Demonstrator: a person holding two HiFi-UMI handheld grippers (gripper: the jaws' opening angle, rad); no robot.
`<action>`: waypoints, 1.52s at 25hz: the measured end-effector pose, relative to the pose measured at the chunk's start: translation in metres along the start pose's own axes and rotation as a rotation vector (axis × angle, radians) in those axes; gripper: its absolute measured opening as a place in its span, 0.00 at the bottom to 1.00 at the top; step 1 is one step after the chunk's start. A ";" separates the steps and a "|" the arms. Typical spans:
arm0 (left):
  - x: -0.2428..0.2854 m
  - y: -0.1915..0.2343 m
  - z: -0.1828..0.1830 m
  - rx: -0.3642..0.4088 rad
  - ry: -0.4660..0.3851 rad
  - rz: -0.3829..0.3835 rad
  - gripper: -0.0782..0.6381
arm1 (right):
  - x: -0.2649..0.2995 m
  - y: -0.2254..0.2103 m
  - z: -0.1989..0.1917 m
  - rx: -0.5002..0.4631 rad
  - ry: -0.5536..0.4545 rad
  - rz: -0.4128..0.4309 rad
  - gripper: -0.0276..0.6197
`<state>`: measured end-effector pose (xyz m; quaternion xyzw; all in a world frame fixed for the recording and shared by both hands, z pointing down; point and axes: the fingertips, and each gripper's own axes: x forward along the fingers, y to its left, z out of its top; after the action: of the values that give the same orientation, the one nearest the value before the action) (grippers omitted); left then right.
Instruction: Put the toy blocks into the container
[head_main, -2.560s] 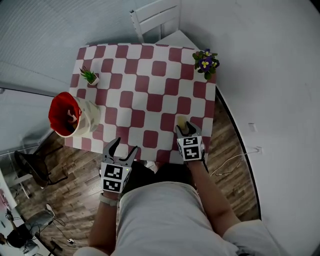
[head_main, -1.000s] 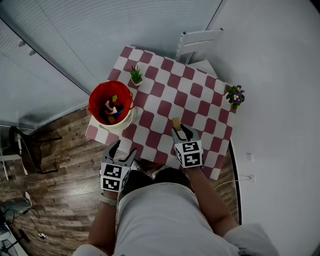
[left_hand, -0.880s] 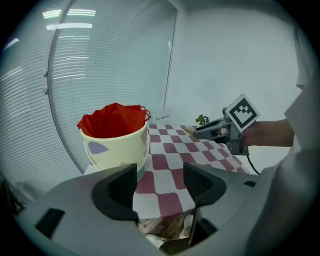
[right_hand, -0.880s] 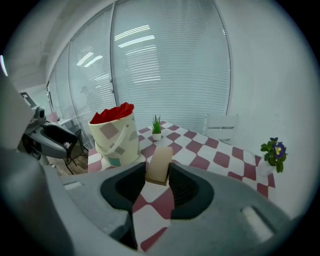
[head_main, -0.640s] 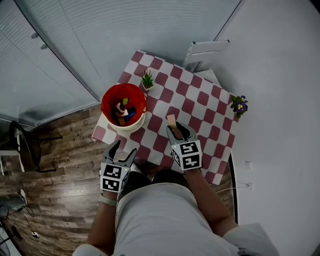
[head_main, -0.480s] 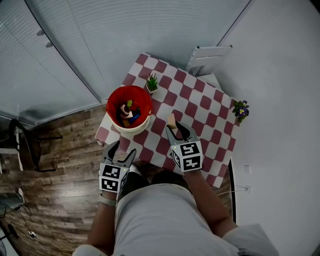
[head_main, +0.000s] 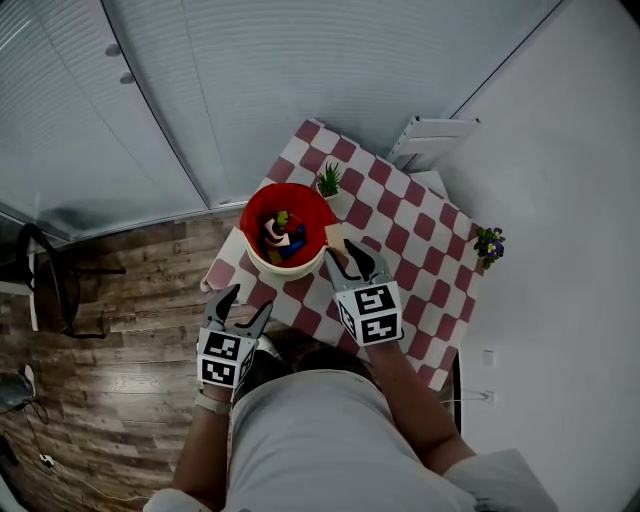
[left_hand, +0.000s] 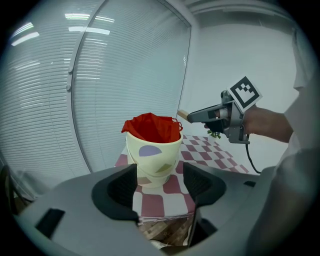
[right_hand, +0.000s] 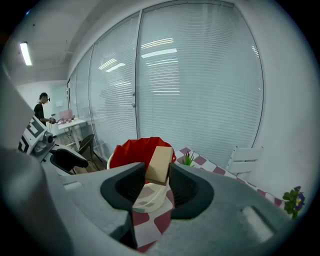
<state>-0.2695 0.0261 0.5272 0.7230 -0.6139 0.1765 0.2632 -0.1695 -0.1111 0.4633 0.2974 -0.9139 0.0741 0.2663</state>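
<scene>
Mid-delivery: gripping a tan block (head_main: 333, 237) fast in the right gripper (head_main: 347, 254), aloft just above and beside the rim of the red-lined bucket (head_main: 262, 268) on the checked table (head_main: 422, 252) (with several coloured blocks (head_main: 284, 236) already inside). Idling off the table's near edge with the left gripper (head_main: 240, 305), jaws spread and nothing between them. Likely calls next for carrying the block a little further over the bucket's mouth, then parting the jaws to drop it clear of the rim, without nudging the bucket.
</scene>
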 end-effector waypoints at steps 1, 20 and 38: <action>-0.001 0.002 -0.001 -0.002 -0.001 -0.001 0.51 | 0.004 0.003 0.003 -0.006 0.001 0.003 0.28; -0.017 0.045 -0.018 -0.049 0.003 0.007 0.51 | 0.082 0.047 0.023 -0.132 0.117 0.044 0.28; -0.033 0.086 -0.036 -0.057 0.022 0.006 0.51 | 0.122 0.068 0.012 -0.203 0.257 0.030 0.25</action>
<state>-0.3574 0.0646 0.5506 0.7113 -0.6179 0.1678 0.2898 -0.2976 -0.1205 0.5188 0.2435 -0.8793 0.0227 0.4086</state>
